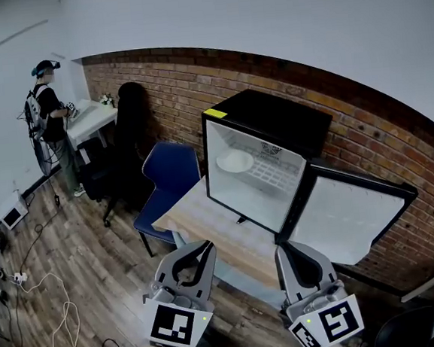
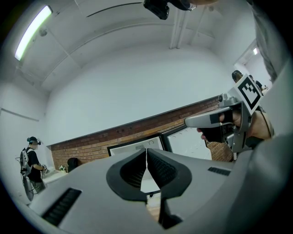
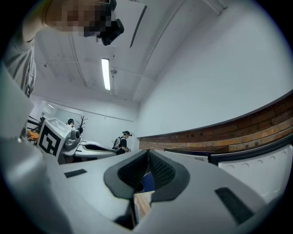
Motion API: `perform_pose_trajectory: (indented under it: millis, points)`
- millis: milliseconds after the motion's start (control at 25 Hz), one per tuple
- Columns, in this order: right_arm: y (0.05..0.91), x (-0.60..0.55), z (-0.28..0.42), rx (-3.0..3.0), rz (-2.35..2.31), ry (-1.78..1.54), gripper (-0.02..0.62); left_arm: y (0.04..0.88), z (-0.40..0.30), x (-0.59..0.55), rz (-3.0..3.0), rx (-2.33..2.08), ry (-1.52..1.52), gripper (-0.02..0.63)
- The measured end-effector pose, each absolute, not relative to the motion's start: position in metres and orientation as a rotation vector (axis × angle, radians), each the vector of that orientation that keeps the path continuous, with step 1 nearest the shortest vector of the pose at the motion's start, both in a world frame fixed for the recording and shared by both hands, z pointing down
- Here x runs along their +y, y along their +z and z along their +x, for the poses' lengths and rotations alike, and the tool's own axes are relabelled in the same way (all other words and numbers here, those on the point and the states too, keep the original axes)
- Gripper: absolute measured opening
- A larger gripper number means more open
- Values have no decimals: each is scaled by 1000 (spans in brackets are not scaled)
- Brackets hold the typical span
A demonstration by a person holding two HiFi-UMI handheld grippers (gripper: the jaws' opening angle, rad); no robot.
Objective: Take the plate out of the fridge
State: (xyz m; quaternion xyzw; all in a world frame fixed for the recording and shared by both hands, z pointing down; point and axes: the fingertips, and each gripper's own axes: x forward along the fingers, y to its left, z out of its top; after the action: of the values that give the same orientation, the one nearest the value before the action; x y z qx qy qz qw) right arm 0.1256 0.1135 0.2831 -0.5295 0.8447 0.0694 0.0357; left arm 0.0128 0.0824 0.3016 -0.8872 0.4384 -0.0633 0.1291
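Head view: round white plate (image 1: pixel 235 160) inside the open black fridge (image 1: pixel 273 119). Closed and empty, the grey left gripper (image 1: pixel 205 247) and right gripper (image 1: pixel 289 250) must open first, probably to pinch the plate's near rim.

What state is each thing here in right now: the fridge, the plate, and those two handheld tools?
Fridge: open, standing on the table.
Fridge door: swung wide to the right.
Plate: lying on a shelf inside the fridge, not yet taken out.
Left gripper: jaws together, holding nothing.
Right gripper: jaws together, holding nothing.
Blue chair: unoccupied, beside the table.
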Motion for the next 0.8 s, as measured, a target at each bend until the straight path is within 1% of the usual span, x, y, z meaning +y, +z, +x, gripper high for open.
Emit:
perform_pose_trajectory:
  millis: [400,800]
  points:
    - [283,37,109,2583,-1698,163,32,305,-2,7,-2637,1230,-214,20]
    - [269,-62,83,2555,-1761,140,32,300,-26,-96,-2697,1181,-230,20]
